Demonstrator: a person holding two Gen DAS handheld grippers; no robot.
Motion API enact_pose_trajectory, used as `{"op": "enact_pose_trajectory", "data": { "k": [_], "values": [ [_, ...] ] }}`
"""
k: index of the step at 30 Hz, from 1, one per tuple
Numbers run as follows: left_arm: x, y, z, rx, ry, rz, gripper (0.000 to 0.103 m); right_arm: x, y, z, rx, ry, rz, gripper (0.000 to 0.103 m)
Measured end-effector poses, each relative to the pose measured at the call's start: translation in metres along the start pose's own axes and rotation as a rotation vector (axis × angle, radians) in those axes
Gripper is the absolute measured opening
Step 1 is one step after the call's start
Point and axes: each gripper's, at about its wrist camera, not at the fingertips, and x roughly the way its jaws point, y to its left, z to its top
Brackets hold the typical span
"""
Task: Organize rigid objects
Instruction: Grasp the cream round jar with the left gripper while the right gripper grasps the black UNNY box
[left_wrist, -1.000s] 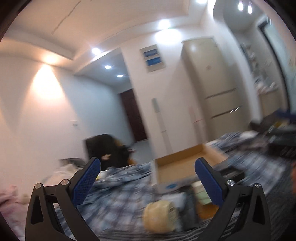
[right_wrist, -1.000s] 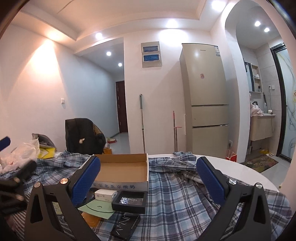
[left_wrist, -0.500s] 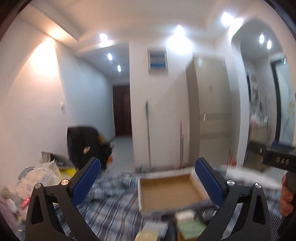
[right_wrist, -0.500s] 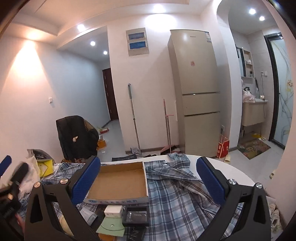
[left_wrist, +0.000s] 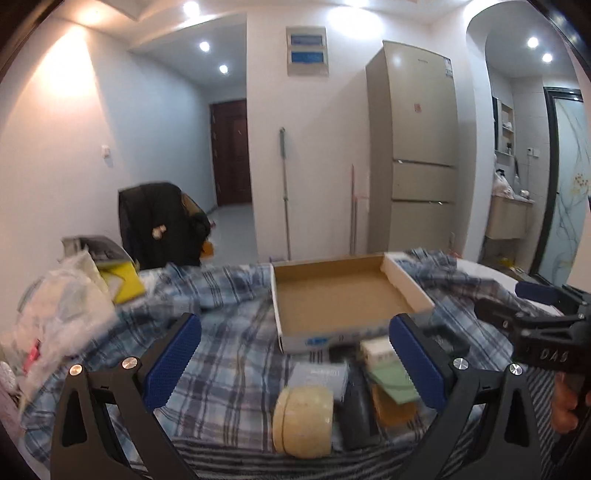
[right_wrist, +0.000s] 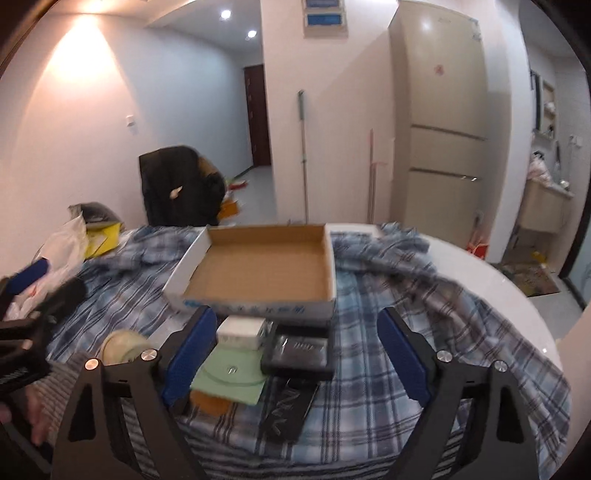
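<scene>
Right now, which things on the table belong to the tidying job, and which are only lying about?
For the job: cardboard box, small white box, black case, green card, tape roll.

Lying about: plaid cloth, plastic bags, yellow packet.

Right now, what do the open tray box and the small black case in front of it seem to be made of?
Tray box: corrugated cardboard, apparently; matte brown inside, white printed outer walls. Black case: probably hard plastic, with a glossy, light-reflecting top; blur leaves this uncertain.
</scene>
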Motion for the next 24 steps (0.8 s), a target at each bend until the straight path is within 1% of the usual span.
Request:
{"op": "enact_pose_trajectory", "data": {
  "k": [1,3,5,6,7,8,9,10,11,12,13,14,16,17,18,19,20,22,24],
  "values": [
    [0.003,0.002,-0.006,-0.007,0.014,-0.019,0.103,0.0,-0.001,-0.001,0.003,-0.007,-0.011,0.088],
    [0.017,0.003,-0.015,-0.039,0.075,-0.061,0.103,0.0,-0.002,-0.001,0.013,-0.024,-0.036,0.088],
    [0.037,0.006,-0.022,-0.064,0.134,-0.095,0.103,0.006,0.0,-0.002,0.009,-0.011,-0.047,0.088],
    [0.054,0.008,-0.026,-0.059,0.216,-0.073,0.102,0.009,0.0,-0.003,0.01,0.002,-0.045,0.088],
    [0.062,0.011,-0.03,-0.069,0.273,-0.037,0.098,0.01,0.0,-0.004,0.012,0.014,-0.04,0.088],
    [0.063,0.016,-0.033,-0.108,0.29,-0.043,0.094,0.011,0.0,-0.004,0.011,0.019,-0.039,0.088],
    [0.061,0.019,-0.035,-0.129,0.276,-0.076,0.094,0.009,0.001,-0.004,0.003,0.012,-0.052,0.088],
    [0.057,0.02,-0.034,-0.145,0.251,-0.119,0.094,0.005,0.003,-0.005,-0.016,-0.01,-0.083,0.088],
    [0.056,0.021,-0.034,-0.144,0.24,-0.123,0.094,0.003,0.005,-0.005,-0.033,-0.028,-0.112,0.088],
    [0.057,0.021,-0.034,-0.139,0.243,-0.105,0.094,0.001,0.007,-0.004,-0.046,-0.038,-0.13,0.088],
    [0.059,0.022,-0.035,-0.135,0.249,-0.085,0.094,-0.001,0.008,-0.002,-0.051,-0.039,-0.131,0.088],
    [0.062,0.025,-0.037,-0.146,0.263,-0.083,0.094,-0.003,0.008,-0.001,-0.048,-0.037,-0.124,0.088],
    [0.065,0.038,-0.039,-0.231,0.287,-0.145,0.092,-0.007,0.011,0.0,-0.049,-0.045,-0.131,0.088],
    [0.063,0.048,-0.04,-0.308,0.268,-0.18,0.089,-0.009,0.014,-0.001,-0.061,-0.059,-0.155,0.088],
    [0.062,0.051,-0.041,-0.332,0.258,-0.19,0.089,-0.012,0.019,-0.001,-0.085,-0.079,-0.187,0.088],
    [0.06,0.048,-0.04,-0.323,0.262,-0.192,0.089,-0.014,0.025,-0.002,-0.112,-0.096,-0.213,0.088],
    [0.064,0.042,-0.039,-0.273,0.286,-0.174,0.089,-0.015,0.031,-0.002,-0.142,-0.106,-0.227,0.088],
    [0.067,0.034,-0.043,-0.241,0.311,-0.156,0.089,-0.015,0.04,-0.001,-0.184,-0.1,-0.234,0.088],
    [0.076,0.025,-0.049,-0.203,0.355,-0.151,0.089,-0.017,0.04,-0.001,-0.183,-0.091,-0.234,0.088]
  ]
}}
